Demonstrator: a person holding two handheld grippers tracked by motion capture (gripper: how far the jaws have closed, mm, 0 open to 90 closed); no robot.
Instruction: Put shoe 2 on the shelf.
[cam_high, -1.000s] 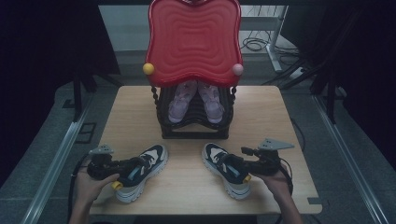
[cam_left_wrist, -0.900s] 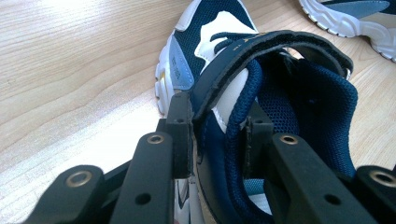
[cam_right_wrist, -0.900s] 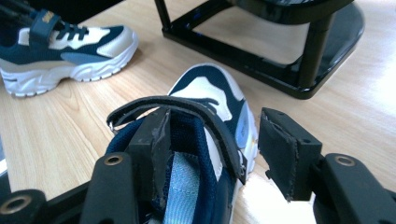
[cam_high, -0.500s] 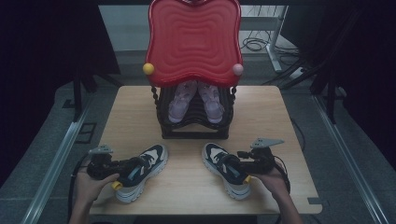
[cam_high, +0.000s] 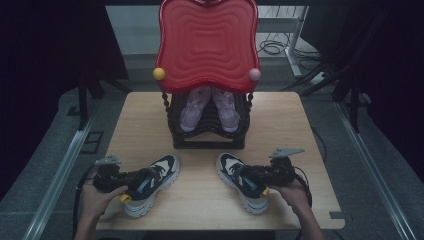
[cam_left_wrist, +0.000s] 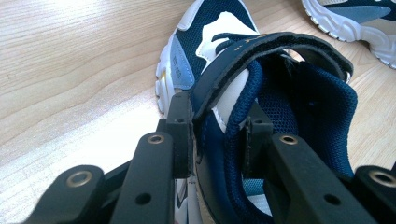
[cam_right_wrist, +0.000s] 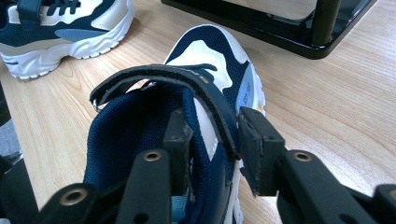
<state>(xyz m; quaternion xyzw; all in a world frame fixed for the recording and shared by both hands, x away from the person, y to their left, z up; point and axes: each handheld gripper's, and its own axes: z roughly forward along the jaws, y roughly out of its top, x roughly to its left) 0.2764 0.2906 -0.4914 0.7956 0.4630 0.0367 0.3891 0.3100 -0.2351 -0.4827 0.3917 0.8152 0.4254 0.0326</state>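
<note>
Left shoe (cam_high: 148, 184) is clamped at the collar by left tongs (cam_high: 131, 181). Right tongs (cam_right_wrist: 212, 140) have just been closing on right shoe (cam_right_wrist: 196, 93)'s collar wall, now pinched. Both should be lifted level, grips kept firm.

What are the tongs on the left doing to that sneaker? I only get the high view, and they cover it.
Observer: The left tongs straddle the left sneaker's side wall, one pad inside the opening and one outside, pinching it.
Operator: And the other pair?
Observer: The right tongs have just been closing on the right sneaker; its wall and strap end sit between the pads.
Operator: Is the left one's strap flat?
Observer: No, the strap arches up over the opening.
</note>
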